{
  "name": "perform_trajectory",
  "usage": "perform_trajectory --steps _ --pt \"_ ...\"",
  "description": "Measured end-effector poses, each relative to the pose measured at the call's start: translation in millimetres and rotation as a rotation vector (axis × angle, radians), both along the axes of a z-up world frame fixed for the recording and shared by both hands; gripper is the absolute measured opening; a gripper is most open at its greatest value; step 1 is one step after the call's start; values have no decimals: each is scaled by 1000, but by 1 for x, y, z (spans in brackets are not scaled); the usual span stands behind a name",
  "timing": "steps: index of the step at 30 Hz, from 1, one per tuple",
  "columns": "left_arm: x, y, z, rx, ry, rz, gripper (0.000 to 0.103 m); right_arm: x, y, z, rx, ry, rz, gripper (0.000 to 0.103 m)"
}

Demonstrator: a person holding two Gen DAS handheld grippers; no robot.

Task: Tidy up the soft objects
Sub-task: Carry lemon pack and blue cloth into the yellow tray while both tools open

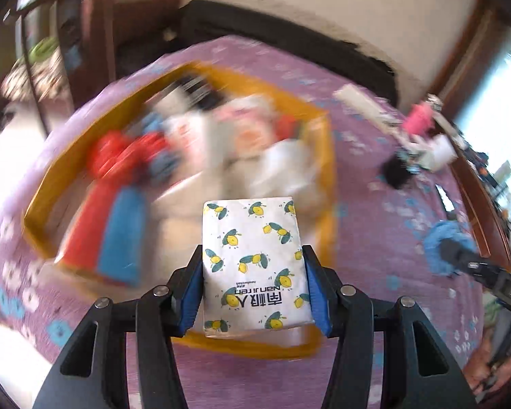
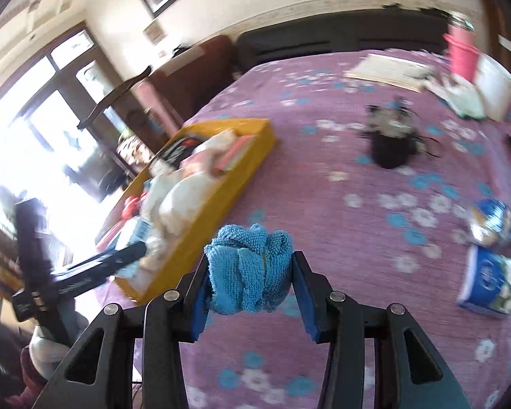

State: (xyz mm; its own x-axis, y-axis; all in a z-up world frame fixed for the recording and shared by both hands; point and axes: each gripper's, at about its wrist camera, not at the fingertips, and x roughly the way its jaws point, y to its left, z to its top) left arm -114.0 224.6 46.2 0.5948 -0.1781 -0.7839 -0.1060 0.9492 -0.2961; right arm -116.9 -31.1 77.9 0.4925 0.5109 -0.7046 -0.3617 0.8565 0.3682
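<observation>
The left gripper is clamped on a white lemon-print tissue pack above the yellow rectangular tray on the purple flowered bed; the right gripper is clamped on a crumpled blue terry cloth.

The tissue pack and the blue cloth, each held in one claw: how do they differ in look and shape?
The tissue pack is white with a yellow and green lemon print; the blue cloth is one plain colour. The tissue pack is a flat, straight-edged block, while the blue cloth is a crumpled, looped bundle. The tissue pack sits in the left claw, the blue cloth in the right claw. Both are clamped between blue pads.
</observation>
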Motion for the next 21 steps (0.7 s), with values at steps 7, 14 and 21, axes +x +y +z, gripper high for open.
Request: perform_trajectory --steps 7,14,21 --pt "0 -23 -9 89 9 -117 84 1 72 11 -53 -18 112 48" --pt "-30 19 10 -111 -59 -90 84 24 116 7 -118 18 161 49" --pt "-56 60 21 -180 -126 13 85 56 175 -23 -225 112 245 50"
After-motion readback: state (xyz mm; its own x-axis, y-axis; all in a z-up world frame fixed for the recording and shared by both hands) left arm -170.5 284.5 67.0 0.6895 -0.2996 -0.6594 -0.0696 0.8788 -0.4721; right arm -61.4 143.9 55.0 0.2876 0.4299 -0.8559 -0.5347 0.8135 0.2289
